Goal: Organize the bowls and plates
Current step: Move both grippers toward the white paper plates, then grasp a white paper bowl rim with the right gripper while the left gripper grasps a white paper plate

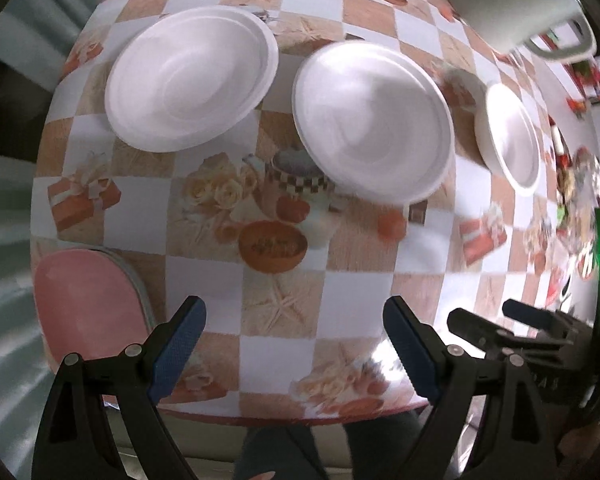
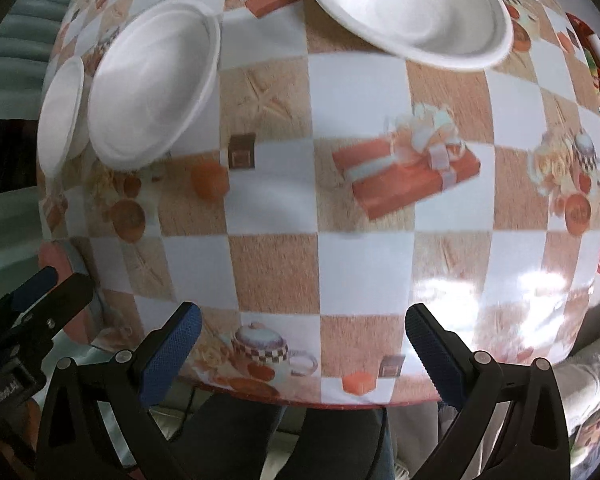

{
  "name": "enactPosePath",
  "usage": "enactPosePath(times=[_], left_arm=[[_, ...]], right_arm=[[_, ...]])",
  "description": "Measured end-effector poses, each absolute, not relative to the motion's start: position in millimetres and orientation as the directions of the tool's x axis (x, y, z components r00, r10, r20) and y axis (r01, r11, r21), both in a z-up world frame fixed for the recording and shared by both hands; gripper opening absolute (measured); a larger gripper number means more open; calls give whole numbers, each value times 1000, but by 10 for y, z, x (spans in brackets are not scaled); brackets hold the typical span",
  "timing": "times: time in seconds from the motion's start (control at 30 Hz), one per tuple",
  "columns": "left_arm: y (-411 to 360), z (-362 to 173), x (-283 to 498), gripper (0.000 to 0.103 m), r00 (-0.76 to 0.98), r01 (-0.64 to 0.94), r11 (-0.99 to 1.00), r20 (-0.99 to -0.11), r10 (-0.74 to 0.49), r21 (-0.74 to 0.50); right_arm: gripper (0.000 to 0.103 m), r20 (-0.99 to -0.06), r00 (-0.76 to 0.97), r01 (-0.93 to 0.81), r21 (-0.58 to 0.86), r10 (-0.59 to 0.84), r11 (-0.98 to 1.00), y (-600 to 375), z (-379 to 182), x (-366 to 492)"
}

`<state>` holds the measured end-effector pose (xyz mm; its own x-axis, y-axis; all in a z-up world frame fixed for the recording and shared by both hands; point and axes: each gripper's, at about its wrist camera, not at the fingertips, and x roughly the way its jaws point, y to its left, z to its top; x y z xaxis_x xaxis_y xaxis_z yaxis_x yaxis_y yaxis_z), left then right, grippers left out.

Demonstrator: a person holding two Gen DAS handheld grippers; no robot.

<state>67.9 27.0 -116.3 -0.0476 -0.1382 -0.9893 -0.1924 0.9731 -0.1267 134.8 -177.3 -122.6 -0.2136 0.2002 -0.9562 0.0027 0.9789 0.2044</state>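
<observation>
Three white foam bowls (image 1: pixel 192 76) (image 1: pixel 372 120) (image 1: pixel 510 134) are seen upright and empty, spaced apart on the checkered counter (image 1: pixel 284 296). Left hand-held gripper (image 1: pixel 294 346) and right hand-held gripper (image 2: pixel 302 354): spread, nothing held.

Ahead of the fingers, the white foam-like plates (image 1: pixel 192 76) are looking matt and smooth. Beneath the fingertips, the checked tablecloth (image 2: pixel 340 272) is showing glossy plastic glare. The gripper pads (image 1: pixel 178 350) are looking rough and textured blue.

Left hand-held gripper (image 1: pixel 294 344) and right hand-held gripper (image 2: pixel 302 350): jaws spread, empty.
</observation>
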Motion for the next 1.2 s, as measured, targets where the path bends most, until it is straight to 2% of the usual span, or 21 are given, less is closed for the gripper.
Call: enactPosePath(times=[0.43, 0.73, 0.97, 1.2], left_arm=[[348, -1487, 1003, 92, -41, -362, 926, -990, -136, -112], [394, -1647, 1243, 92, -35, -396, 916, -996, -88, -67], [570, -1646, 1330, 92, 0, -418, 904, -996, -94, -86], [916, -1713, 1345, 92, 17, -440, 892, -994, -105, -102]], right_arm=[[103, -950, -175, 75, 247, 257, 966, -1684, -1479, 1949], [103, -960, -154, 50, 227, 232, 973, -1480, -1592, 2337], [103, -964, -117, 34, 238, 241, 971, -1411, -1534, 2388], [103, -958, -98, 109, 258, 268, 960, -1622, -1591, 2387]])
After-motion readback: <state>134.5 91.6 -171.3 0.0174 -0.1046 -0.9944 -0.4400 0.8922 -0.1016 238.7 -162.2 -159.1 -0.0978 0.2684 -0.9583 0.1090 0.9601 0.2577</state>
